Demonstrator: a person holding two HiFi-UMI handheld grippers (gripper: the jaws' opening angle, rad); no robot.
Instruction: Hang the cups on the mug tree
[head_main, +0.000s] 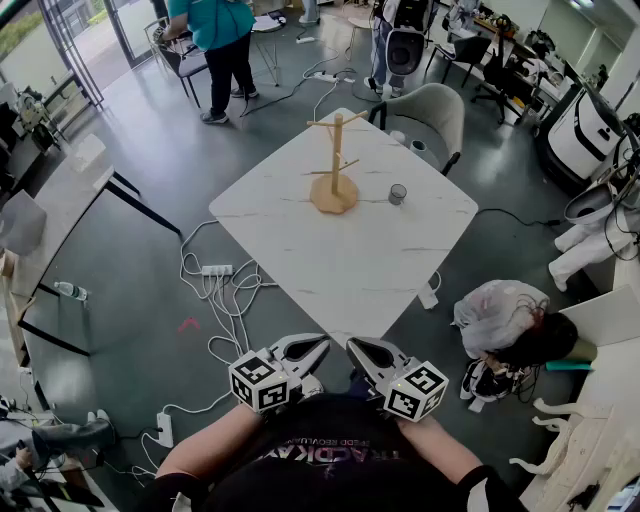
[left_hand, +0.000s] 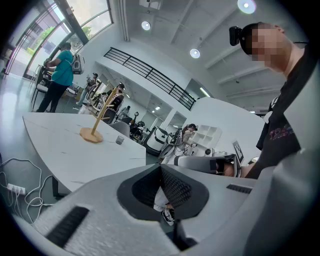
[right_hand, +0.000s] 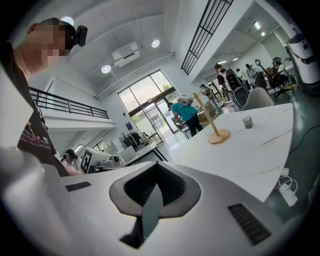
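Holding both tools close to the tummy, the person stands at the near corner of the table (head_main: 340, 270). The left gripper (head_main: 308, 350) and the right gripper (head_main: 362, 350) sit side by side just in front of the dark shirt. Their tips lean toward each other and tilt a little down. The left one's fingers (left_hand: 100, 210) are pressed together with nothing in them. The right one's fingers (right_hand: 225, 200) are squeezed together too, and they are empty as well.

Down on the floor to the left lie white cables (head_main: 215, 300) and a power strip (head_main: 216, 270).

Across most of the white table stands one small grey cup (head_main: 397, 193). It is straight ahead and a bit to the right, well apart from both grippers. It stands upright with its open end up, so its long way goes up and down. It is too small to see whether it has a handle. Just to its left, near but not touching, is the wooden mug tree (head_main: 335, 170). Its pole goes straight up and its pegs look bare, so I think no cup is hung yet.

The cup is on the right side of the tree, so the right gripper looks a little nearer to it. I think that one should reach far forward and open its fingers first. Then it can bring the cup left to a peg.

Behind the table is a grey chair (head_main: 435, 110). Far away a person in a teal top (head_main: 215, 25) stands by the glass doors.
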